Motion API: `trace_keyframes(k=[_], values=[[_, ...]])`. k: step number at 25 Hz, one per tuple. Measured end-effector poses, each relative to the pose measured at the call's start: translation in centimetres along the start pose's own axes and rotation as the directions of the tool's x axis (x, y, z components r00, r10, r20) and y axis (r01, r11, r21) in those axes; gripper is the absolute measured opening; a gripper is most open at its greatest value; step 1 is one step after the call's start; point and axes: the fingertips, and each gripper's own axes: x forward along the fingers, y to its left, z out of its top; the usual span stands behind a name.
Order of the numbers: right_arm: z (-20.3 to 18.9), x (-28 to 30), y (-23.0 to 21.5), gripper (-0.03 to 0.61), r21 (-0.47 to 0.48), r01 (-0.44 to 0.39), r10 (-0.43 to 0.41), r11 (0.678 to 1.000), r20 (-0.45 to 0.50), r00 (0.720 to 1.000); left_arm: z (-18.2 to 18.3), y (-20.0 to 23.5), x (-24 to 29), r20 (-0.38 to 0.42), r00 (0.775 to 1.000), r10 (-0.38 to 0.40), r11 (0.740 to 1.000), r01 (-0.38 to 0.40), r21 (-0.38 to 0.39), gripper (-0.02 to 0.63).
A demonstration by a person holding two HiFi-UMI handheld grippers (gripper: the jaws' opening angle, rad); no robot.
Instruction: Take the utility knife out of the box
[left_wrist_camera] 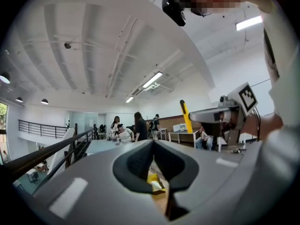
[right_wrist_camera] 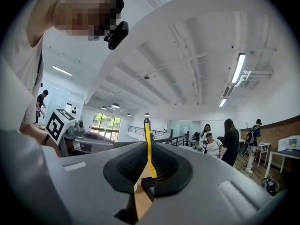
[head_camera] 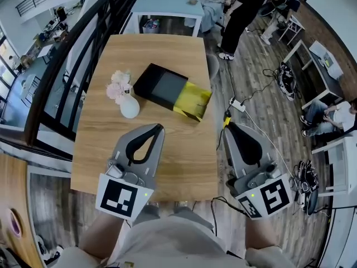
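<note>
A black box [head_camera: 159,84] lies on the wooden table [head_camera: 111,155] with its yellow drawer [head_camera: 193,103] slid out toward the right. My right gripper [head_camera: 228,125] hovers off the table's right edge, shut on the yellow and black utility knife [head_camera: 227,118]. In the right gripper view the knife [right_wrist_camera: 148,142] stands upright between the pads of the right gripper [right_wrist_camera: 148,149]. My left gripper [head_camera: 160,127] hovers over the table in front of the box, its tips together and holding nothing. The left gripper view shows the left gripper [left_wrist_camera: 153,144], the drawer [left_wrist_camera: 153,181] below it, and the knife [left_wrist_camera: 185,115] at right.
A white vase with pink flowers [head_camera: 127,104] stands left of the box. A black railing [head_camera: 72,54] runs along the table's left. A power strip and cables [head_camera: 237,104] lie on the floor at right. People [head_camera: 234,4] stand at a far table; another person [head_camera: 329,116] sits at right.
</note>
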Motion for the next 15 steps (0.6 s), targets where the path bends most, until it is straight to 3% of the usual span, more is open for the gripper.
trace_keyframes(k=[8, 15], values=[[-2.5, -1.9, 2.0, 0.028, 0.074, -0.005, 0.009, 0.997, -0.045, 0.999, -2.3, -1.4, -1.6, -0.041, 0.999, -0.008, 0.999, 0.01, 0.053, 0.002], [-4.1, -2.7, 3.0, 0.026, 0.122, 0.0, 0.008, 0.992, -0.068, 0.998, -4.1, -2.4, -2.1, -0.085, 0.996, -0.032, 0.999, 0.034, 0.022, 0.002]])
